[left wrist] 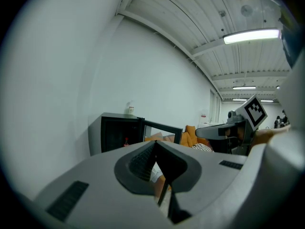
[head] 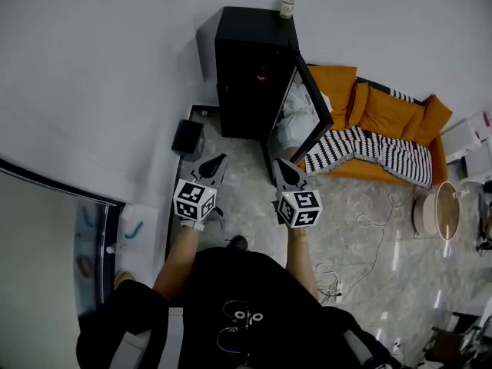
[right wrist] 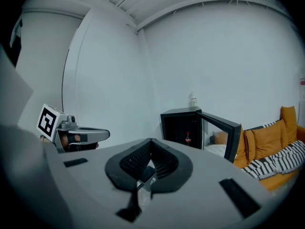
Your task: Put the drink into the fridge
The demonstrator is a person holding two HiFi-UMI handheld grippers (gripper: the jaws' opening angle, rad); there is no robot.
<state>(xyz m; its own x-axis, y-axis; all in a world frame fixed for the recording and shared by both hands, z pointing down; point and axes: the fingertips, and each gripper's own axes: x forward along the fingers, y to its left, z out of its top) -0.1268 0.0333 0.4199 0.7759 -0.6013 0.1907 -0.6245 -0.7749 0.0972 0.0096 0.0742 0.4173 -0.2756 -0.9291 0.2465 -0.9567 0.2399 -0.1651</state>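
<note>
A black mini fridge [head: 250, 60] stands against the wall with its glass door [head: 311, 106] swung open to the right. Inside it a small red drink [head: 262, 73] stands on a shelf, and the same drink [right wrist: 188, 138] shows in the right gripper view. A pale bottle [head: 287, 6] stands on top of the fridge. My left gripper [head: 217, 161] and right gripper [head: 282, 165] are held side by side, well short of the fridge. Both point toward it. Both pairs of jaws are shut with nothing between them, as the left gripper [left wrist: 155, 144] and right gripper [right wrist: 151, 142] views show.
An orange sofa [head: 400, 118] with a black-and-white striped blanket [head: 377, 148] sits right of the fridge, behind the open door. A small black box [head: 188, 137] lies on the floor left of the fridge. Cables [head: 369, 229] trail across the floor, and a round stool [head: 438, 210] stands at right.
</note>
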